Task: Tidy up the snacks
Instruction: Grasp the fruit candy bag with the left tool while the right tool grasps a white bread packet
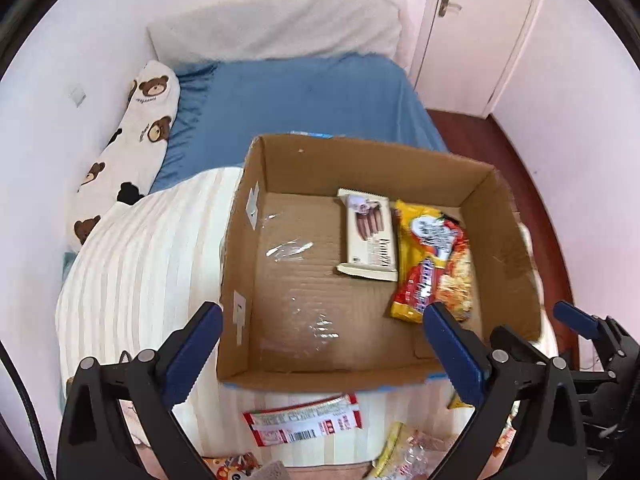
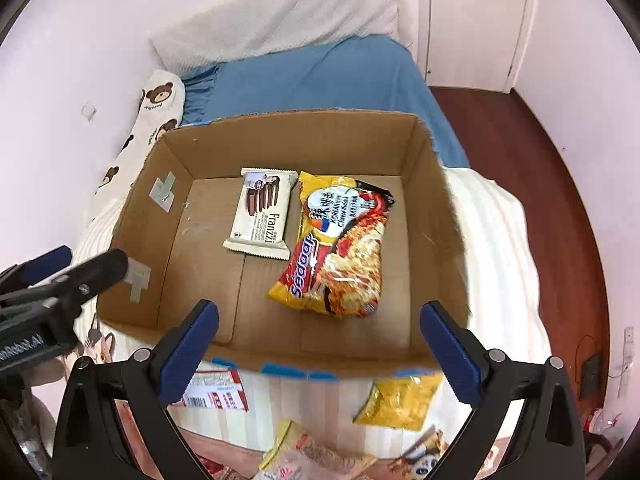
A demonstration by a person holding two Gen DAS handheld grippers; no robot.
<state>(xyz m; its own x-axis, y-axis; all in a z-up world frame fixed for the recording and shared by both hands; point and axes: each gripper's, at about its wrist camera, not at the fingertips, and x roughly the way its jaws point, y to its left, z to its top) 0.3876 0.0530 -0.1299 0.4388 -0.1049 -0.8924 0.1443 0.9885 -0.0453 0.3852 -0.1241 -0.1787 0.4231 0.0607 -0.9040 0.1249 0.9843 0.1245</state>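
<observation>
Sitting on the bed: a big brown cardboard box (image 2: 436, 208) with its top open, resting on a white striped blanket (image 1: 140, 264).
Bed: it has a blue sheet (image 1: 304, 96), a white pillow (image 1: 276, 28) at the far end, and a long teddy bear cushion (image 1: 132, 136) by the wall.
Box: two snacks lie flat on its floor, close to the far wall and toward the right side. The rest of the floor is bare cardboard with shiny tape.
Noodle packet (image 2: 340, 248): yellow and red, the bigger snack in the box. It lies just right of the wafer pack, and their edges look like they touch.
Wafer pack (image 2: 262, 216): cream colored with brown sticks in its picture. It lies just left of the noodles.
Snacks outside the box: a red and white packet (image 1: 304, 420) and a yellow packet (image 2: 400, 400) lie on the blanket just in front of the box. More wrappers lie nearer still, but they are too blurry to tell apart.
Left gripper (image 1: 320, 340): its blue pads are spread very wide. Nothing is between them. It hangs above the near left part of the box.
Right gripper (image 2: 320, 336): its pads are spread very wide too, and it holds nothing. It hangs above the near edge of the box.
Both grippers: side by side, each can be seen at the edge of the other's view.
</observation>
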